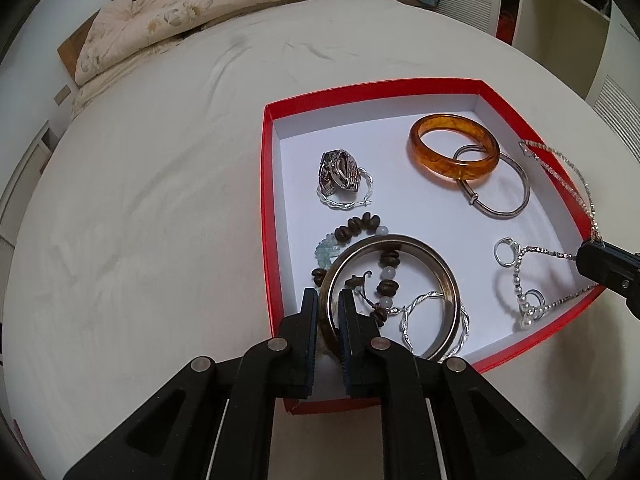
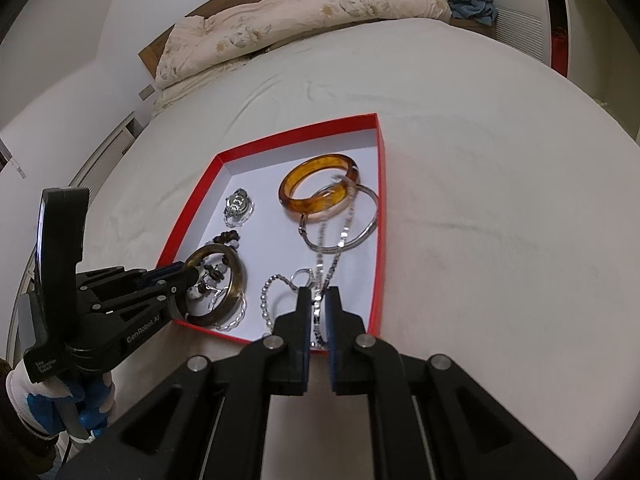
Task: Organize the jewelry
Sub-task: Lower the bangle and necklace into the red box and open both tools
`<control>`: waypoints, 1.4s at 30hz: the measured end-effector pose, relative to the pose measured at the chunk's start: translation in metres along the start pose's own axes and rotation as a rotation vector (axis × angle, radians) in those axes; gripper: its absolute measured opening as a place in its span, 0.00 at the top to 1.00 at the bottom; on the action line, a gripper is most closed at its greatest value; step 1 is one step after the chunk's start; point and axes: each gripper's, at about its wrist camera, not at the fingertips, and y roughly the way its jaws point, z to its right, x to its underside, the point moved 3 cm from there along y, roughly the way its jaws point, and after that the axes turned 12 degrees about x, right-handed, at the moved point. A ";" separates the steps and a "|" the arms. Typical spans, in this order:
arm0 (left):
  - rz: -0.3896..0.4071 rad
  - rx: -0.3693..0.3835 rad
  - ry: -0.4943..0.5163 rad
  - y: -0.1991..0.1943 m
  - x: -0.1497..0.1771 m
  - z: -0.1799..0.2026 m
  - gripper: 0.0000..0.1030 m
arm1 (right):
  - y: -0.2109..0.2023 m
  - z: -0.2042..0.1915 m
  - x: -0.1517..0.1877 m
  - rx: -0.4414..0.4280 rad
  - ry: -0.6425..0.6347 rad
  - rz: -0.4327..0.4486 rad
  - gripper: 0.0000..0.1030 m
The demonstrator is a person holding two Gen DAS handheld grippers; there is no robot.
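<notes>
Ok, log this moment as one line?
left gripper: shut on dark metal bangle | right gripper: shut on silver chain necklace | both over red cardboard box

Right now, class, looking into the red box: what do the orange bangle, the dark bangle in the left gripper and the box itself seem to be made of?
Orange bangle: translucent, glossy, mottled amber colour; probably resin or amber-like plastic.
Dark bangle: brown-olive outside with a shiny pale inner band; possibly horn or resin lined with metal, hard to tell.
Red box: thin, straight, matte walls, white inside; looks like cardboard.
</notes>
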 end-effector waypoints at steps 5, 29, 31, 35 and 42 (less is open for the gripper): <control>0.004 0.005 -0.003 -0.002 0.000 0.001 0.86 | -0.002 0.000 -0.001 0.009 -0.002 -0.001 0.92; 0.063 0.011 -0.005 -0.037 0.004 0.010 0.74 | -0.013 -0.014 -0.007 0.038 -0.031 0.010 0.70; 0.066 0.009 -0.007 -0.040 0.004 0.009 0.71 | -0.014 -0.015 -0.008 0.040 -0.033 0.012 0.70; 0.073 0.003 -0.010 -0.045 0.006 0.008 0.61 | -0.014 -0.015 -0.008 0.043 -0.034 0.010 0.70; 0.085 -0.005 -0.027 -0.048 0.006 0.003 0.44 | -0.015 -0.014 -0.007 0.048 -0.034 0.009 0.58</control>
